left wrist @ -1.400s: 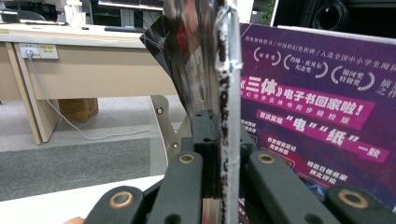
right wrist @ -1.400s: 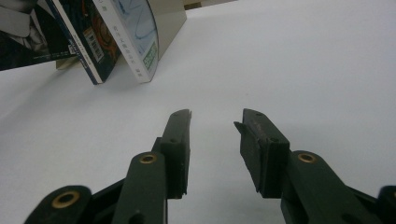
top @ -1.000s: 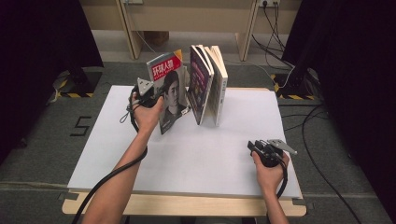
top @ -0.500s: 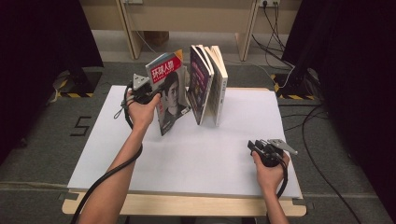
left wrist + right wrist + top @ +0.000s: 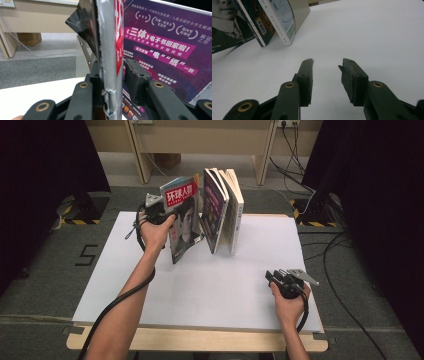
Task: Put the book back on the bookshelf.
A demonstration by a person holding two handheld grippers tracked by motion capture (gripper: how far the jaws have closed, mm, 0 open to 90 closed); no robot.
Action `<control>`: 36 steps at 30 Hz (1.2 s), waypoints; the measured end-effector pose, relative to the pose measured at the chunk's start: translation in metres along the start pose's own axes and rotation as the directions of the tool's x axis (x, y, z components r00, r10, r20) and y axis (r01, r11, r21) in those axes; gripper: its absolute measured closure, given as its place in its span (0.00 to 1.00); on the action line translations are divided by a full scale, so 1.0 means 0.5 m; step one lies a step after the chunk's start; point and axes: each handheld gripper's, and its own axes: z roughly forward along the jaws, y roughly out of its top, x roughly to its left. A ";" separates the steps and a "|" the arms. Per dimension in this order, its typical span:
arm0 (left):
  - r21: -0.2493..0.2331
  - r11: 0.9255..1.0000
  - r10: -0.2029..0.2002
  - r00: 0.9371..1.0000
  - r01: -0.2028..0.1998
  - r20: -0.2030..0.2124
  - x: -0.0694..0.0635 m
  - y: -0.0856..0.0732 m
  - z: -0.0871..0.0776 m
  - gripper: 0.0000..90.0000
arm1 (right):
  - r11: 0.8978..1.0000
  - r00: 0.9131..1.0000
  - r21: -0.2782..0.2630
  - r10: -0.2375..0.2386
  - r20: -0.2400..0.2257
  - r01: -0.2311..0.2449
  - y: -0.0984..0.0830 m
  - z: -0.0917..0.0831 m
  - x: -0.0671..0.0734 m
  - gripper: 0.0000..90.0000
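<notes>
L gripper [image 5: 111, 82] fingers just been opening, magazine [image 5: 182, 222] spine between, right pad clear. Mag leans on books [image 5: 222, 207]. R gripper [image 5: 325, 75] fingers open, empty, over worktop [image 5: 210, 285].

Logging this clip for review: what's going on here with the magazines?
A person stands magazines upright on the white table. The left claw is at the spine of the red-titled magazine, which leans toward the standing row of books. Its jaws have just been opening: the magazine is between them, with a gap at one pad. The right claw rests open above the table, holding nothing.
</notes>
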 end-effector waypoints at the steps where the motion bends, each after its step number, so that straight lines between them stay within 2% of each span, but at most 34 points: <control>1: 0.002 1.000 -0.001 1.000 0.001 0.001 0.000 0.000 0.002 0.75 | 1.000 1.000 0.000 -0.001 -0.002 0.001 0.000 0.000 0.000 0.69; 4: 0.014 1.000 0.004 1.000 -0.004 -0.003 -0.003 -0.002 0.007 0.77 | 1.000 1.000 -0.001 0.001 -0.002 -0.001 0.000 0.001 -0.001 0.69; 8: 0.077 0.997 -0.006 1.000 0.008 -0.031 -0.001 -0.009 0.011 0.86 | 1.000 1.000 0.006 0.001 -0.003 -0.001 -0.001 0.002 0.001 0.69; 10: 0.098 0.995 -0.018 0.999 0.021 -0.032 -0.002 -0.011 0.011 0.92 | 1.000 1.000 0.011 0.001 -0.004 -0.001 -0.001 0.001 0.002 0.69; 13: 0.114 0.993 -0.025 0.999 0.028 -0.027 -0.003 -0.008 0.006 0.95 | 1.000 1.000 0.011 0.001 -0.003 -0.001 -0.001 0.001 0.002 0.69; 15: 0.120 0.993 -0.012 1.000 0.015 -0.024 -0.008 -0.004 0.001 0.95 | 1.000 1.000 0.012 -0.003 -0.003 0.003 -0.001 0.001 0.001 0.69; 19: 0.102 0.995 0.003 1.000 0.000 -0.022 -0.015 -0.002 -0.006 0.96 | 1.000 1.000 0.015 -0.001 -0.003 0.001 -0.001 0.001 0.001 0.69; 26: 0.030 0.999 0.024 0.999 -0.023 -0.046 -0.023 0.006 -0.020 0.96 | 1.000 1.000 0.009 0.001 0.000 -0.001 0.000 -0.002 0.000 0.69; 28: 0.012 0.999 0.037 0.998 -0.037 -0.052 -0.024 0.007 -0.022 0.96 | 1.000 1.000 0.009 0.002 0.000 -0.002 0.000 -0.001 0.000 0.69; 33: -0.032 0.999 0.038 0.998 -0.040 -0.046 -0.027 0.002 -0.016 0.96 | 1.000 1.000 0.009 0.002 0.000 -0.002 0.000 -0.001 0.001 0.69; 36: -0.057 0.998 0.036 0.998 -0.039 -0.056 -0.027 -0.004 -0.009 0.96 | 1.000 1.000 0.011 0.009 0.003 -0.009 0.001 -0.003 0.001 0.69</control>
